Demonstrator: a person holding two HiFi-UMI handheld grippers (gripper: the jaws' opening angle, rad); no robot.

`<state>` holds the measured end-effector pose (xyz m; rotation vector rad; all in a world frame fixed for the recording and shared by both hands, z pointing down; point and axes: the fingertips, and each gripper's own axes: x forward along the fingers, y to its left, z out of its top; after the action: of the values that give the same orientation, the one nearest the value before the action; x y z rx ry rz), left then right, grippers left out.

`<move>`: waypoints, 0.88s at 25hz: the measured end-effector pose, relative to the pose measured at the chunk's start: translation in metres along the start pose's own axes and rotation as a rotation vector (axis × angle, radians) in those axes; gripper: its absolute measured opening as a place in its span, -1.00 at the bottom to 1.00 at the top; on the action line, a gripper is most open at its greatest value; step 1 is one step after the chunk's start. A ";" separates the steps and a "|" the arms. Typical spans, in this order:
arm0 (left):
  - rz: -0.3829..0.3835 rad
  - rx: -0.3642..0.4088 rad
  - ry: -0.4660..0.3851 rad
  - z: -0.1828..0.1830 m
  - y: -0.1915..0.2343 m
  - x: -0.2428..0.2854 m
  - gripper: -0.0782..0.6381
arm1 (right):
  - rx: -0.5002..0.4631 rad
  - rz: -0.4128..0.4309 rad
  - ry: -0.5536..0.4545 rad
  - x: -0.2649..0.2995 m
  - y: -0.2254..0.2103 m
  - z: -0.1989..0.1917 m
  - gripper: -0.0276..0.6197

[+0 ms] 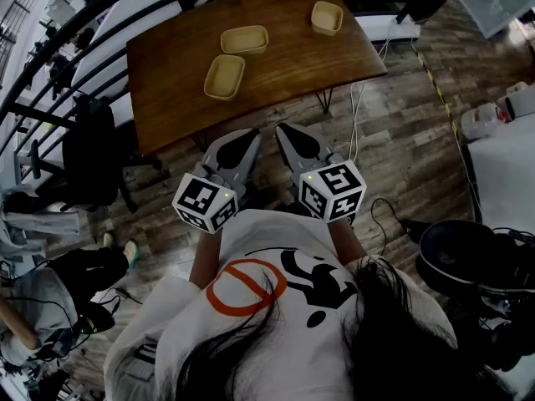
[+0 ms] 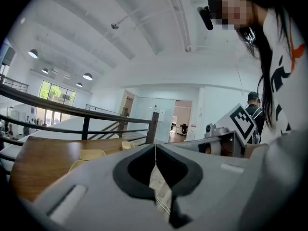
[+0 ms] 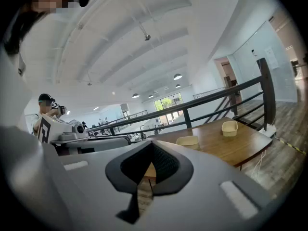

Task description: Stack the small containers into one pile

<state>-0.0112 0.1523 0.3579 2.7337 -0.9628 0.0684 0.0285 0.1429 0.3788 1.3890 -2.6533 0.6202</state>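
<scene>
- Starting off: left gripper [image 1: 248, 138] & right gripper [image 1: 287, 132], both grey plastic w/ a black-and-white marker cube, are held close to the person's body, not over the dark brown wooden table [image 1: 175, 90] yet
- Both are clenched tight w/ nothing inside; jaw tips touch in each gripper view
- 3 small pale yellow containers sit on the table, none stacked: near container [image 1: 225, 77] & middle container [image 1: 245, 39] lie just beside each other, corner container [image 1: 327, 17] sits well apart by the far right corner
- Step now, I think: reach fwd & grab the 1st one, so open the jaws before getting there
- Right gripper prob. best for corner container, it's on that side; carry it to the other 2
- Pinch 1 wall at the rim, 1 jaw inside, 1 outside; they look light, so a soft squeeze should do
- Lift straight up, keep it flat, line it up over the next one, then lower & let go
- Left gripper can hold the bottom one so it doesn't slide on the smooth wood
- Careful: don't bump the corner one off the table
</scene>
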 end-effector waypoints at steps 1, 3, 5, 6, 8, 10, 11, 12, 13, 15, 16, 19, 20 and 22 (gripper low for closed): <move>0.002 0.001 0.000 0.000 -0.001 0.000 -0.78 | -0.002 0.000 -0.001 -0.001 -0.001 0.000 -0.85; 0.008 0.003 0.001 -0.001 -0.003 0.000 -0.78 | -0.005 0.000 -0.003 -0.004 -0.002 0.000 -0.85; 0.014 0.003 0.002 -0.002 -0.005 -0.001 -0.78 | -0.007 0.000 -0.002 -0.006 -0.003 0.000 -0.85; 0.018 0.002 0.002 -0.002 -0.006 -0.001 -0.78 | -0.007 0.001 -0.001 -0.007 -0.003 -0.001 -0.85; 0.025 0.000 0.002 -0.003 -0.008 -0.002 -0.78 | -0.006 0.006 0.001 -0.010 -0.004 -0.001 -0.85; 0.032 0.000 0.003 -0.003 -0.012 -0.003 -0.78 | -0.002 0.012 0.001 -0.014 -0.003 -0.002 -0.85; 0.035 0.000 0.004 -0.003 -0.014 -0.004 -0.78 | -0.001 0.015 0.000 -0.016 -0.002 -0.002 -0.85; 0.038 0.002 0.007 -0.004 -0.016 -0.005 -0.78 | 0.000 0.018 -0.002 -0.019 -0.001 -0.003 -0.85; 0.042 0.004 0.010 -0.004 -0.019 -0.007 -0.78 | 0.000 0.022 -0.004 -0.021 0.000 -0.003 -0.85; 0.048 0.009 0.018 -0.006 -0.024 -0.010 -0.78 | 0.001 0.028 -0.008 -0.026 0.001 -0.005 -0.85; 0.051 0.011 0.024 -0.008 -0.027 -0.012 -0.78 | 0.003 0.030 -0.008 -0.028 0.000 -0.006 -0.85; 0.069 0.014 0.043 -0.014 -0.028 -0.017 -0.78 | 0.016 0.041 -0.008 -0.027 -0.003 -0.010 -0.85; 0.078 0.014 0.049 -0.016 -0.027 -0.019 -0.78 | 0.021 0.046 -0.009 -0.026 -0.003 -0.011 -0.85; 0.094 0.014 0.055 -0.018 -0.024 -0.022 -0.78 | 0.029 0.053 -0.012 -0.024 -0.005 -0.011 -0.85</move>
<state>-0.0129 0.1878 0.3678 2.6833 -1.0784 0.1662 0.0453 0.1634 0.3847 1.3369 -2.7093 0.6609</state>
